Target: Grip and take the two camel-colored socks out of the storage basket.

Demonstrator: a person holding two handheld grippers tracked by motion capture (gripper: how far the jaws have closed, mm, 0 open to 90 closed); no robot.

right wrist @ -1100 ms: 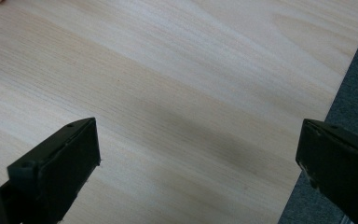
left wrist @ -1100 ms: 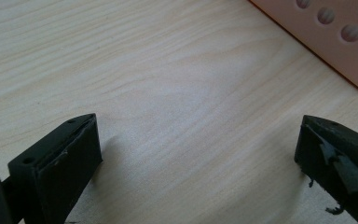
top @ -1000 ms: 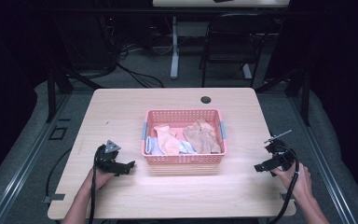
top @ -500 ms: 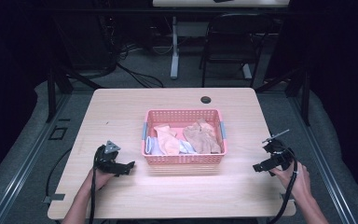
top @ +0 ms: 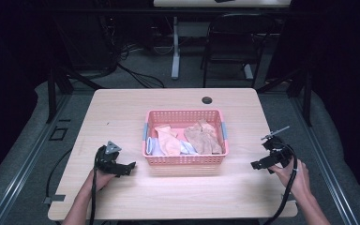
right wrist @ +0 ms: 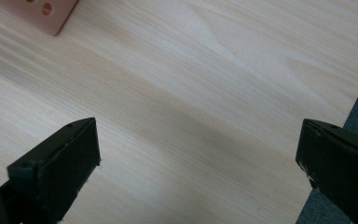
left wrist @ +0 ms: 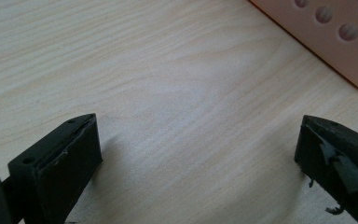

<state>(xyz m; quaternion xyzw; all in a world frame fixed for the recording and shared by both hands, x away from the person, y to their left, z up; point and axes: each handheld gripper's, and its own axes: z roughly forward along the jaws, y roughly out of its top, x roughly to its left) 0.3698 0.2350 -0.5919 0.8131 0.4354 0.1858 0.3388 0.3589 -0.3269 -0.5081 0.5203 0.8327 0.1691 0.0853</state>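
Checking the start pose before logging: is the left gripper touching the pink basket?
Apart. In the high view, bare table lies between the left gripper and the pink basket; the left gripper view shows wood between its open jaws.

Dim room: grey floor [top: 23, 154], black chair [top: 229, 42] and cables [top: 136, 75] beyond light wooden table [top: 122, 108].

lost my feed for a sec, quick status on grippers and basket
Left gripper open, empty, left of the pink plastic mesh basket. Right gripper open, empty, right of it. Gloves in basket untouched. Nothing in the way.
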